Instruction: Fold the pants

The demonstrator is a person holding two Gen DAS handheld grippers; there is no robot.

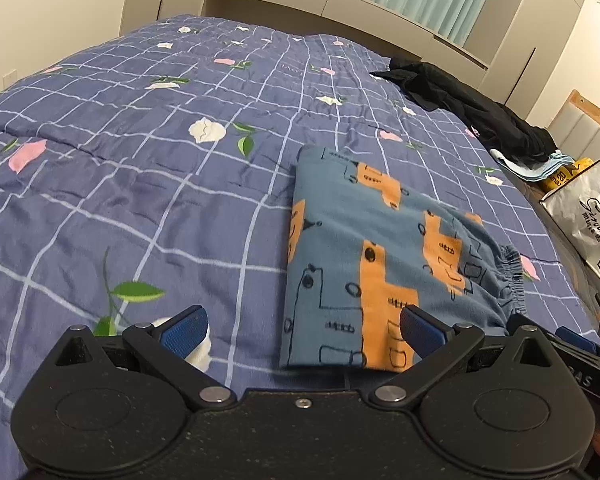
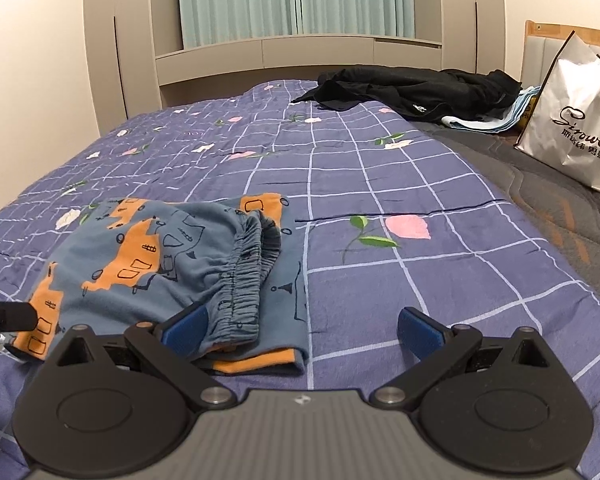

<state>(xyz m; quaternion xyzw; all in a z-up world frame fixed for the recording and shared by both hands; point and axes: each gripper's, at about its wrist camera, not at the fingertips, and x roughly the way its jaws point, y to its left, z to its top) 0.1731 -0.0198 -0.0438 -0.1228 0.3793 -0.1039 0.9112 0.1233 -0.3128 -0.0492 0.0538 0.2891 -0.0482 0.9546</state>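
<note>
1. The left gripper (image 1: 303, 330) is hovering nearest, low over the bed, its blue fingers (image 1: 184, 330) spread wide and holding nothing.
2. The right gripper (image 2: 302, 330) is likewise standing wide apart and empty; its left finger (image 2: 186, 330) is sitting just in front of the gathered waistband (image 2: 244, 276).
3. The pants (image 1: 364, 256), blue with orange blocks and black outline drawings, are lying folded into a compact rectangle on the bedspread (image 1: 140, 184), just beyond both grippers. The elastic waistband is showing along the rectangle's right side, on top of the lower layers.
4. The bedspread, purple-blue with a pale grid and printed flowers, is stretching away under the pants.
5. A heap of black clothing (image 2: 416, 90) is lying at the bed's far right, well apart from the pants.
6. A white shopping bag (image 2: 572, 120) is standing off the bed's right edge.
7. Pale green curtains (image 2: 296, 0) are hanging at the far wall.
</note>
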